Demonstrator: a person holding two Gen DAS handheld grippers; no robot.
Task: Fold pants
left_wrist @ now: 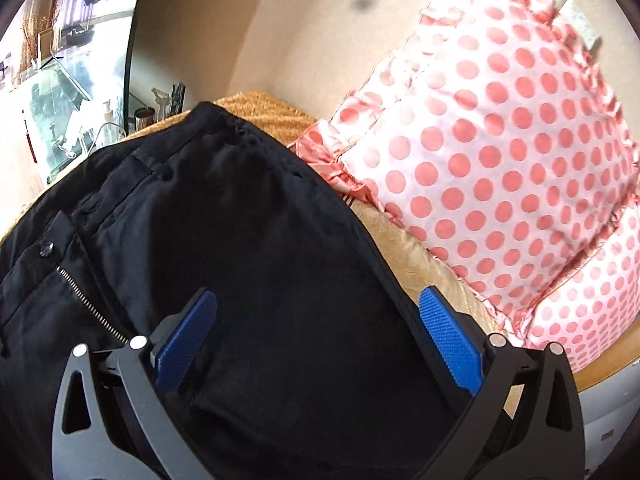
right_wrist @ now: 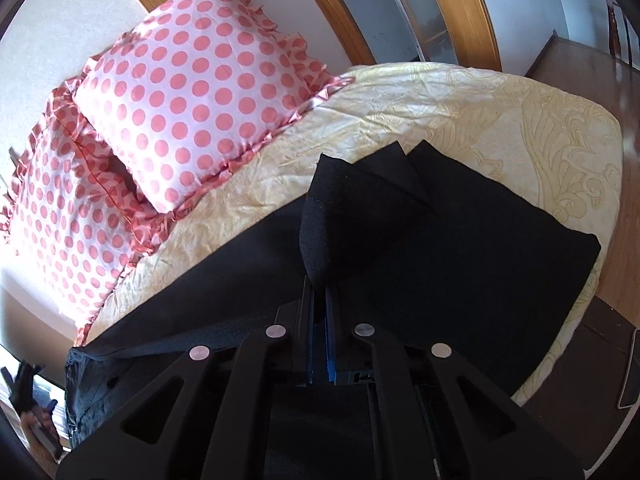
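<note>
Black pants (left_wrist: 256, 240) lie on a bed, waistband, button and open zipper toward the left in the left wrist view. My left gripper (left_wrist: 316, 312) is open, its blue pads (left_wrist: 448, 344) spread wide just above the upper leg and hip fabric, holding nothing. In the right wrist view the pants (right_wrist: 460, 248) stretch across the bed. My right gripper (right_wrist: 320, 292) is shut on a raised fold of the pant-leg fabric (right_wrist: 344, 208), lifting it above the rest of the leg.
Two pink polka-dot pillows (right_wrist: 192, 92) (left_wrist: 500, 160) lie on the cream patterned bedspread (right_wrist: 480, 120) beside the pants. The bed edge and wood floor (right_wrist: 624, 160) are to the right. A glass table with small items (left_wrist: 80, 120) stands beyond the bed.
</note>
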